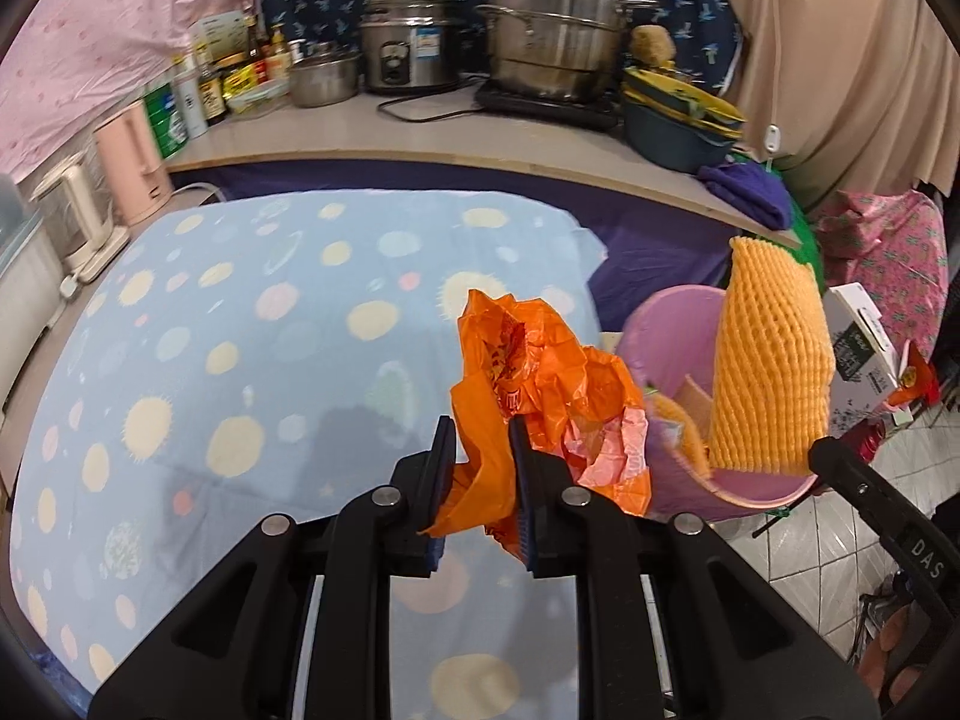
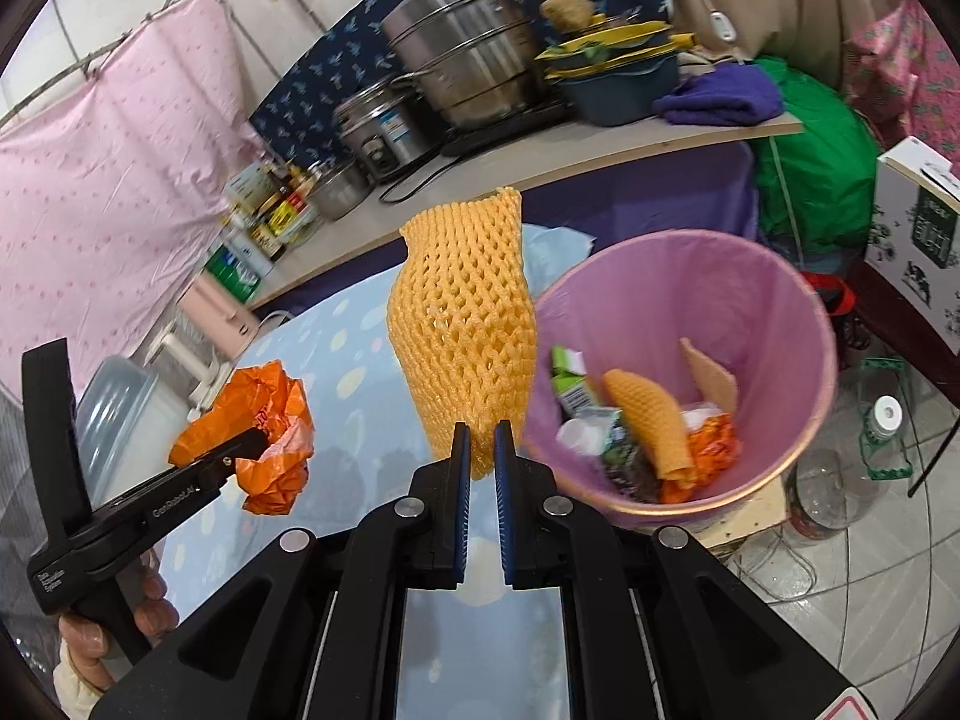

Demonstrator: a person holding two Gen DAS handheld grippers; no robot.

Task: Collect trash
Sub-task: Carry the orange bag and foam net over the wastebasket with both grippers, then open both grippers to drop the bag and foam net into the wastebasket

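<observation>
My left gripper (image 1: 483,429) is shut on a crumpled orange plastic bag (image 1: 534,372) and holds it above the blue spotted tablecloth (image 1: 240,312), just left of the pink-lined trash bin (image 1: 666,336). The bag also shows in the right wrist view (image 2: 264,420), held by the left gripper (image 2: 255,438). My right gripper (image 2: 481,432) is shut on the lower end of a yellow foam fruit net (image 2: 465,324), held upright beside the bin (image 2: 798,324). The net shows in the left wrist view (image 1: 768,366) over the bin. The bin holds several pieces of trash (image 2: 648,426).
A counter (image 1: 420,138) behind the table carries steel pots (image 1: 552,12), a rice cooker (image 1: 408,42), bottles (image 1: 240,72) and a purple cloth (image 1: 750,192). A white box (image 2: 918,228) and a plastic bottle (image 2: 846,480) stand on the tiled floor right of the bin.
</observation>
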